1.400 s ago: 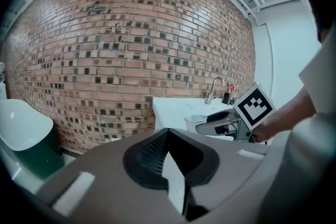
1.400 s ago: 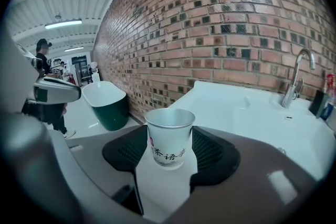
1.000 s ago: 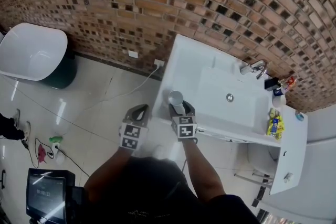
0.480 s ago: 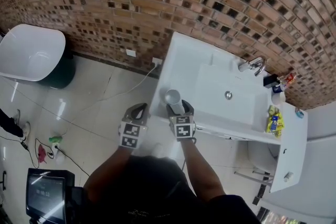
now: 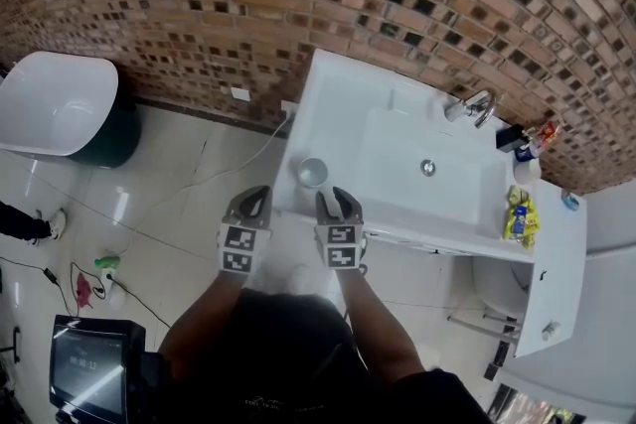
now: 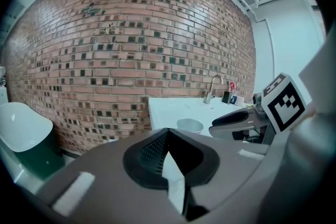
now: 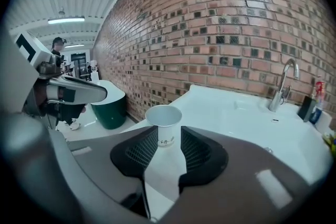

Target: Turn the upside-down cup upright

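Already upright — cup (image 5: 313,172) on sink counter (image 5: 333,104).

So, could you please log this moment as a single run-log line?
white paper cup: upright on white vanity counter | right claw: jaws just been closing, empty, cup beyond tips | left claw: shut, empty

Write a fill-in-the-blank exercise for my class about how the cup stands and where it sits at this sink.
1. The white cup stands ____, its open mouth facing up.
2. In the head view it sits on the counter to the ____ of the basin.
3. The wall behind the tap is built of ____.
Missing words: upright; left; brick.
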